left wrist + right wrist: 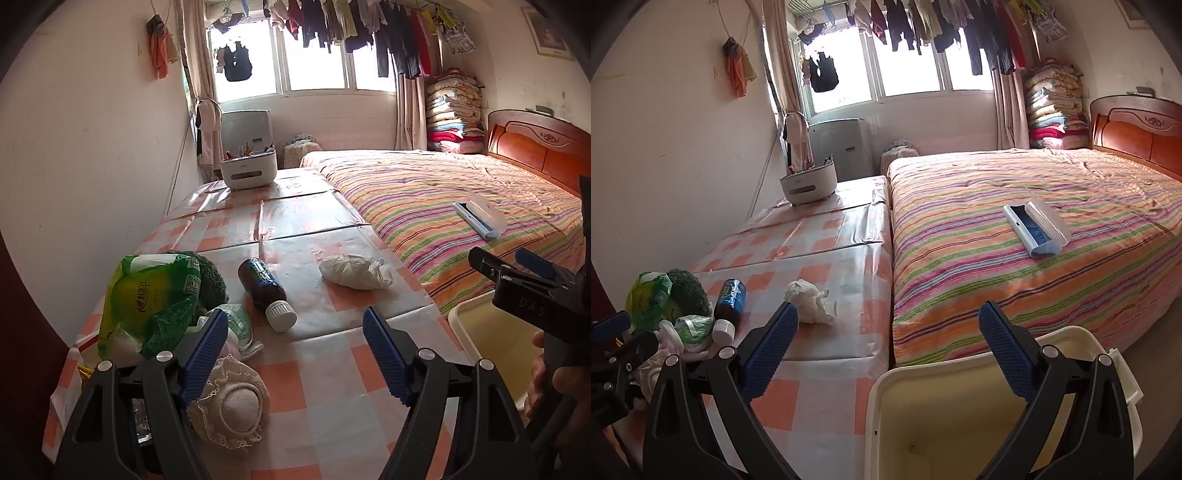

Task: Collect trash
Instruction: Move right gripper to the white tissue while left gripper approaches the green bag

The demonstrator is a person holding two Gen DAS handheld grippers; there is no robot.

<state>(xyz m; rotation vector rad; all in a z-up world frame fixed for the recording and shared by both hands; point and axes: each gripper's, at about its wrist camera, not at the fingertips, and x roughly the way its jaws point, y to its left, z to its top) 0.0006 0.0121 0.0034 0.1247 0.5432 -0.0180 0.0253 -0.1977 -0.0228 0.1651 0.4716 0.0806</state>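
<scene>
A crumpled white paper wad (352, 272) (812, 301) lies on the checked table. A dark bottle with a white cap (266, 290) (728, 300) lies on its side beside a green plastic bag (147, 295) (648, 299) and a small crumpled green wrapper (240, 321) (694, 328). A cream trash bin (945, 413) (480, 332) stands open at the table's right. My left gripper (295, 354) is open and empty above the table's near end, close to the bottle. My right gripper (890, 354) is open and empty above the bin's rim.
A green plush toy (210, 273) sits behind the bag. A lace-edged cloth pad (232, 402) lies by the left finger. A white pen holder (248, 168) stands at the table's far end. A striped bed (1034, 229) with a white case (1036, 229) lies to the right.
</scene>
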